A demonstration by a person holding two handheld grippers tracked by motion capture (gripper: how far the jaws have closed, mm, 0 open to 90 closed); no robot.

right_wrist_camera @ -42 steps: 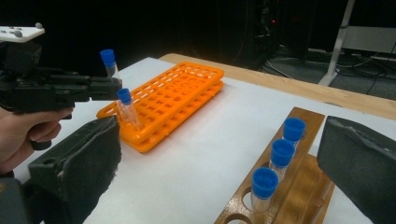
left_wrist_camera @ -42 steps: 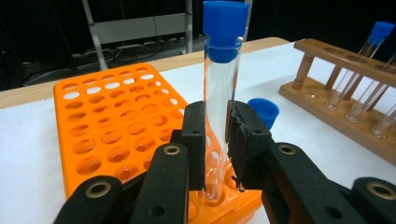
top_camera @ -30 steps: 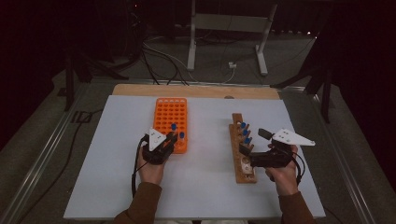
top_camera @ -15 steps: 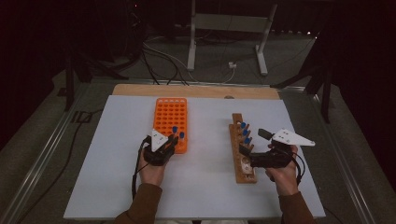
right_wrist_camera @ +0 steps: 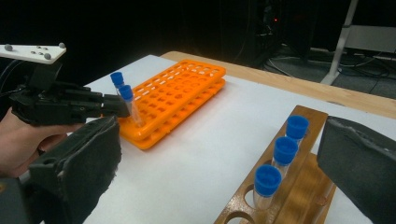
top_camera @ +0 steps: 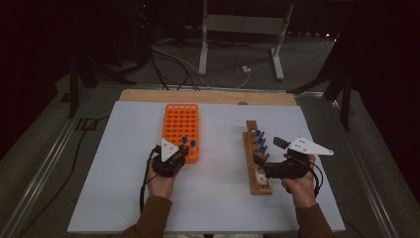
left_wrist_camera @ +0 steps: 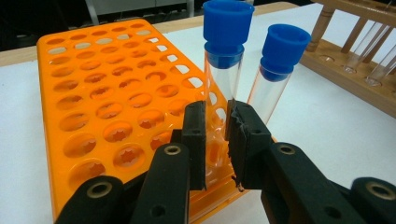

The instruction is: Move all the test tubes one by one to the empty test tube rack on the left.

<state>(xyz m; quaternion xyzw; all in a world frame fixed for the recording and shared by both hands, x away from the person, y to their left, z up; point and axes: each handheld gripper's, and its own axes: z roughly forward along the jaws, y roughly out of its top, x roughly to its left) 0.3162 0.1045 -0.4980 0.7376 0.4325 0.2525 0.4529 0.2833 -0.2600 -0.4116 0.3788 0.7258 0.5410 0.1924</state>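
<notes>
The left gripper's (left_wrist_camera: pixel 217 144) fingers (left_wrist_camera: pixel 195 140) are pinched on the clear body of a blue-capped tube (left_wrist_camera: pixel 225 51) standing in the orange rack's (left_wrist_camera: pixel 107 107) near corner, a second capped tube (left_wrist_camera: pixel 278 65) just beside it at about two o'clock. In the high view that rack sits at eleven o'clock on the white table (top_camera: pixel 119 188). The right gripper (right_wrist_camera: pixel 219 163) hangs wide open, nothing between its pads, over the near end of the wooden rack (right_wrist_camera: pixel 308 121), where three blue-capped tubes (right_wrist_camera: pixel 285 151) stand in a row; whether it touches the wood is hard to judge.
</notes>
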